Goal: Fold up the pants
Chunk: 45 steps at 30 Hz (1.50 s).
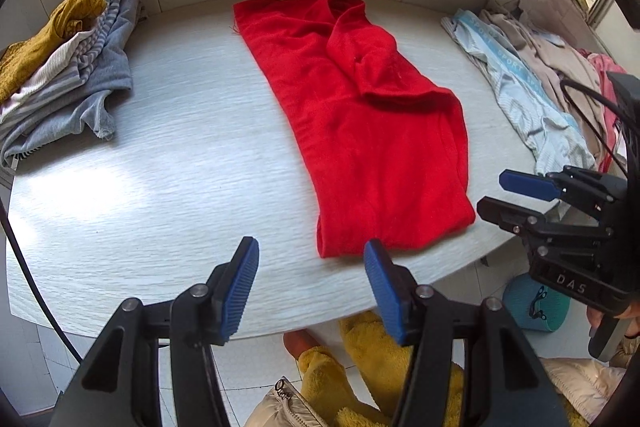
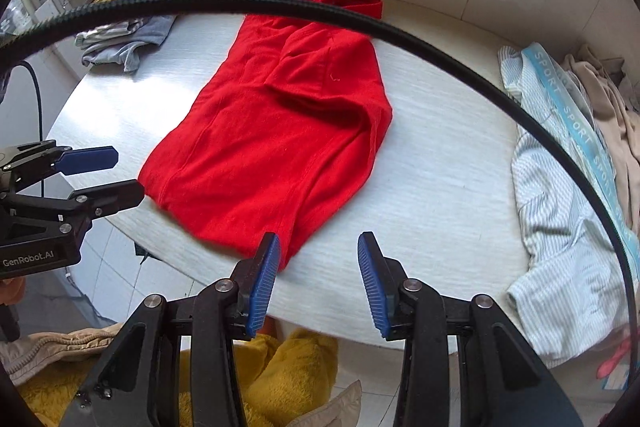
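Red pants [image 1: 360, 115] lie folded lengthwise on the white table [image 1: 160, 187], stretching from the far edge to the near edge. In the left wrist view my left gripper [image 1: 310, 243] is open and empty, hovering over the near table edge just left of the pants' near end. My right gripper [image 1: 494, 191] is at the right, beside that same end. In the right wrist view the pants [image 2: 272, 131] fill the middle. My right gripper [image 2: 318, 237] is open and empty above their near right corner. The left gripper [image 2: 127, 171] sits by their near left corner.
A heap of mustard, striped and grey clothes [image 1: 60, 75] lies at the table's left. Light blue striped, beige and pink clothes [image 1: 520, 75] are piled at the right. A black cable [image 2: 360, 19] arcs across the right wrist view. Tiled wall behind; person's yellow fleece [image 1: 360, 367] below the near edge.
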Motion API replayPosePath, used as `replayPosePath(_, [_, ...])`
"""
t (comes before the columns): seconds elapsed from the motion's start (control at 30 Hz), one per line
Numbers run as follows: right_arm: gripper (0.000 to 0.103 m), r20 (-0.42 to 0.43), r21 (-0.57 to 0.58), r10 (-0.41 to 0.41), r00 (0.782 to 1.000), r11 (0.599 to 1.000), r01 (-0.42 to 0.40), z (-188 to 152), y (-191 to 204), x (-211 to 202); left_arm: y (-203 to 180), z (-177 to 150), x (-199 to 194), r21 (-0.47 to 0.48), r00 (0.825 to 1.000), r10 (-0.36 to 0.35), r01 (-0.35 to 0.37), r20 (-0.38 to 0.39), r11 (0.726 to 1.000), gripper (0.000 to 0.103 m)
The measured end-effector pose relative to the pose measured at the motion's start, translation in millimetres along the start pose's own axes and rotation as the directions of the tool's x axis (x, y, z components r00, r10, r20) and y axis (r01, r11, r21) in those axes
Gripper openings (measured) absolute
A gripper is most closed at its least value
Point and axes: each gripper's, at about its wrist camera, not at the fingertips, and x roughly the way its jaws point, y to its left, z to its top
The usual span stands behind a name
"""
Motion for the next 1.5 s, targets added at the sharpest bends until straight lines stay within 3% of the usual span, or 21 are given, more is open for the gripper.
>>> replayPosePath(0.37, [0.041,-0.009,0.026,0.019,1.0,1.0,-0.018,-12,6,6,-10,-13,12,0.064,0.999,-0.029,0.031,-0.034,0.997,0.058])
replayPosePath(0.57, [0.041,-0.006,0.018,0.043,0.999,0.999,-0.043,-12,11,9,-20,-9,18,0.126,1.0,-0.022,0.021,0.005,0.992,0.058])
replayPosePath(0.8, [0.041,0.007,0.003,0.051,0.999,0.999,-0.051,-6,16,18,-22,-2,27,0.129,0.998,-0.055,0.05,0.034,0.99,0.057])
replayPosePath(0.83, [0.041,0.016,0.003,0.057,0.998,0.998,-0.057,-5,16,19,-22,-1,27,0.132,0.998,-0.059,0.053,0.035,0.99,0.054])
replayPosePath(0.87, [0.041,0.019,0.006,0.059,0.998,0.998,-0.059,-2,16,21,-22,-1,27,0.135,0.997,-0.062,0.057,0.037,0.989,0.042])
replayPosePath(0.93, [0.021,0.035,0.006,0.059,0.998,0.998,-0.059,0,16,21,-22,0,26,0.141,0.996,-0.08,0.073,0.041,0.987,0.024])
replayPosePath(1.03, [0.011,0.062,-0.017,0.065,0.996,0.998,-0.064,2,20,15,-20,0,17,0.139,0.991,-0.12,0.111,0.06,0.984,0.013])
replayPosePath(1.5, [0.009,0.16,-0.056,0.108,0.981,0.993,-0.1,28,31,-25,-3,19,-27,0.153,0.981,-0.156,0.138,0.118,0.979,0.01])
